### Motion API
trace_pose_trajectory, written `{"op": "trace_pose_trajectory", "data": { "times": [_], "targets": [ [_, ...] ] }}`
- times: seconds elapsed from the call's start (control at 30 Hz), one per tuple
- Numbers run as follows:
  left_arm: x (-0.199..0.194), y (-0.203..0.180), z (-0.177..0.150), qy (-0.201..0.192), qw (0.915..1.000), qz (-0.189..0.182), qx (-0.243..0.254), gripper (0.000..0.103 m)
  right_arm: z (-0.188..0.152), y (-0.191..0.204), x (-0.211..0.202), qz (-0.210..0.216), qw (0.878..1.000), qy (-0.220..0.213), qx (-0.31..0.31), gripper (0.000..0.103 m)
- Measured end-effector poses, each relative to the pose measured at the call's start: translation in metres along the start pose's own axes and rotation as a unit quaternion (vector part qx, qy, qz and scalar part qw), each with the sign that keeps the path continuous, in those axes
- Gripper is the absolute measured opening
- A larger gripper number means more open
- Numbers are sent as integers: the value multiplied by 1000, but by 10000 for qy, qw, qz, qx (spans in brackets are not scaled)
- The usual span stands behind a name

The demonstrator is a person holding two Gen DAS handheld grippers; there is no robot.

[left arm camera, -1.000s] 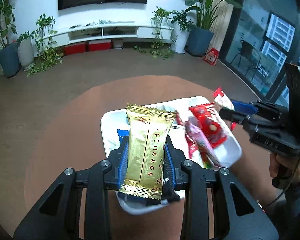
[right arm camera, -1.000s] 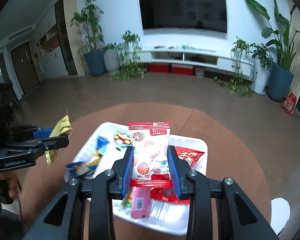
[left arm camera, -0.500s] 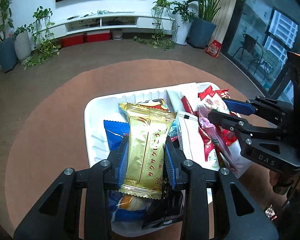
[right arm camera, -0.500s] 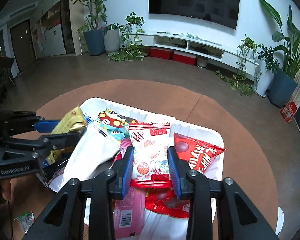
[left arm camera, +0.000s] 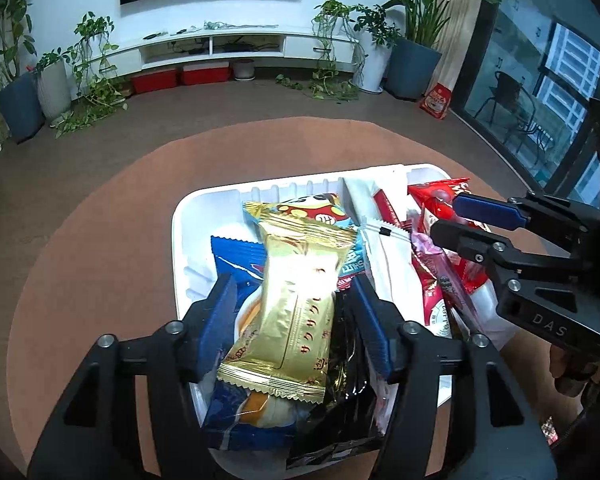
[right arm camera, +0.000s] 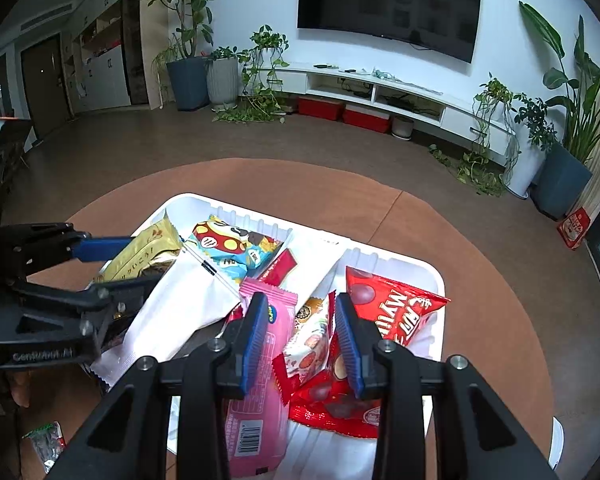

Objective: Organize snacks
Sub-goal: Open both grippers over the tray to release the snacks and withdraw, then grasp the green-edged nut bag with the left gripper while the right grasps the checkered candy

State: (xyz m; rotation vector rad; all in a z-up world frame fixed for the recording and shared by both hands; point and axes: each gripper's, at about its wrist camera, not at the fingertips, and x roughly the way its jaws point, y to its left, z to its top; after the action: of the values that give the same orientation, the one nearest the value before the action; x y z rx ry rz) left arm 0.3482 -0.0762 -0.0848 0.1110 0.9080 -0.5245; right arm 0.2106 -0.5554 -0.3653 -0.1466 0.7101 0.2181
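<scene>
A white tray (left arm camera: 176,232) (right arm camera: 396,258) on a round brown table holds several snack packets. The gold packet (left arm camera: 296,304) (right arm camera: 140,248) lies on the pile, between the fingers of my left gripper (left arm camera: 292,292) (right arm camera: 140,264). Its jaws are opening and both blue pads stand clear of the packet. My right gripper (right arm camera: 301,304) (left arm camera: 446,216) is shut on a red-and-white packet (right arm camera: 308,344), which leans down onto the right side of the pile. Around it lie a pink packet (right arm camera: 256,400), a red chocolate bag (right arm camera: 396,308) and a long white packet (right arm camera: 188,304).
A blue packet (left arm camera: 236,256) and a black one (left arm camera: 340,400) lie under the gold packet. A small packet (right arm camera: 46,444) sits on the brown table (left arm camera: 100,240) left of the tray. A person's hand (left arm camera: 560,364) grips the right handle. Potted plants and a TV bench line the far wall.
Both grippers came down over the tray. The left gripper's jaws parted and the gold packet now rests on the pile. The right gripper's packet sank and tilted onto the snacks.
</scene>
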Motion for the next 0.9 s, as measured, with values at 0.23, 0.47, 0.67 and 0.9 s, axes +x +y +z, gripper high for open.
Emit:
{"op": "trace_pose_trajectory", "data": {
  "times": [0.23, 0.47, 0.67, 0.9],
  "targets": [
    [-15, 7, -2, -208, 9996, 132, -140, 92, 4, 1, -14, -110, 9998, -136, -37, 47],
    [-58, 6, -13, -568, 9983, 75, -46, 103, 12, -7, -45, -7, 9988, -488, 83, 73],
    [-133, 0, -59, -1535, 9873, 70, 409, 103, 1, -27, -100, 1021, 9882, -1067, 418, 103],
    [-192, -22, -118, -1839, 9807, 93, 662, 103, -30, -24, -152, 1654, 9767, -1221, 622, 103]
  ]
}}
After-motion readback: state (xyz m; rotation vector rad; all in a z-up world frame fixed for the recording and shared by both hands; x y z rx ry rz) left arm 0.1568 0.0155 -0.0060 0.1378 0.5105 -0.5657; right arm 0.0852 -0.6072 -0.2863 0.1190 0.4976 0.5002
